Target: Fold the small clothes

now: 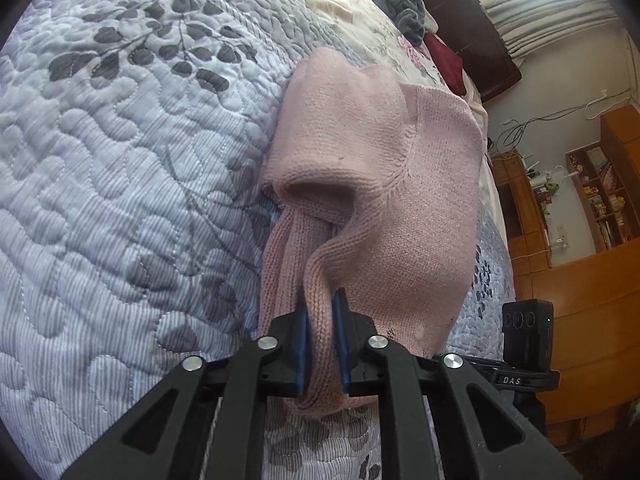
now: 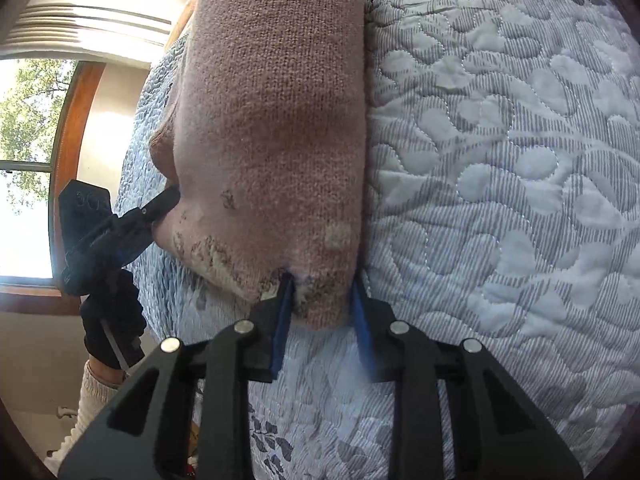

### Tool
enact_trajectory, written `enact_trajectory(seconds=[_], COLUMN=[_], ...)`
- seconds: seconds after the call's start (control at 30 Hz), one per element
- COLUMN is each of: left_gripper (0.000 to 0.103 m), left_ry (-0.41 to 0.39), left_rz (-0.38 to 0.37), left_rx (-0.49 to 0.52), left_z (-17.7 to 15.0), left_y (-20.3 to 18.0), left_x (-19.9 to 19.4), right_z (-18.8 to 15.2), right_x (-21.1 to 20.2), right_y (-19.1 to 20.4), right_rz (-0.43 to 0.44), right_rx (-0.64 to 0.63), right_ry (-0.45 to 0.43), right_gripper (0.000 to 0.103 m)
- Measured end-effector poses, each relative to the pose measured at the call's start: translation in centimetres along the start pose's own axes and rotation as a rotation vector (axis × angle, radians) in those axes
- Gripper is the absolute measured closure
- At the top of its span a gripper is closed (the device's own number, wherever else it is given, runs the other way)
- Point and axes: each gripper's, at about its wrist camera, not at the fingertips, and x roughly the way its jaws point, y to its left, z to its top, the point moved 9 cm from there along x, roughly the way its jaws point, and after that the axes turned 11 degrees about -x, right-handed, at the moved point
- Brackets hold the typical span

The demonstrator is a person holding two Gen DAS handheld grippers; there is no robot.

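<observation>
A pink knit sweater [image 1: 372,168] lies bunched on the quilted bed. My left gripper [image 1: 320,300] is shut on a thick fold of its ribbed edge, which runs down between the blue pads [image 1: 301,344]. In the right wrist view the same sweater [image 2: 272,100] stretches away from me, its stained lower corner sitting between the spread fingers of my right gripper [image 2: 322,284], which is open around it. The left gripper [image 2: 160,208] also shows at the sweater's left edge, held by a black-gloved hand [image 2: 112,320].
A grey-blue leaf-patterned quilt [image 1: 120,200] covers the bed. Other clothes [image 1: 404,4] are piled at the far end near a dark headboard [image 1: 480,40]. Wooden shelves [image 1: 600,192] stand beyond the bed's right edge, and a window [image 2: 28,160] lies to the left.
</observation>
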Motion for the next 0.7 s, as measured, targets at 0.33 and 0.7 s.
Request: enact_trajectory(seconds=[0.33,0.7], left_gripper=[0.040,0.039], left_ry=[-0.067,0.048], left_rz=[0.027,-0.132], left_rx=[-0.029,-0.095], left_z=[5.5,8.9], left_y=[-1.1,-0.2], left_x=[-2.2,3.9], right_z=[4.3,8.9], right_x=[-4.4,-4.0], right_y=[-0.1,-1.5], right_rz=[0.017,0.098], right_rx=[-0.030,-0.008], right_ry=[-0.121,-0.142], right_gripper=[0.046,0.038])
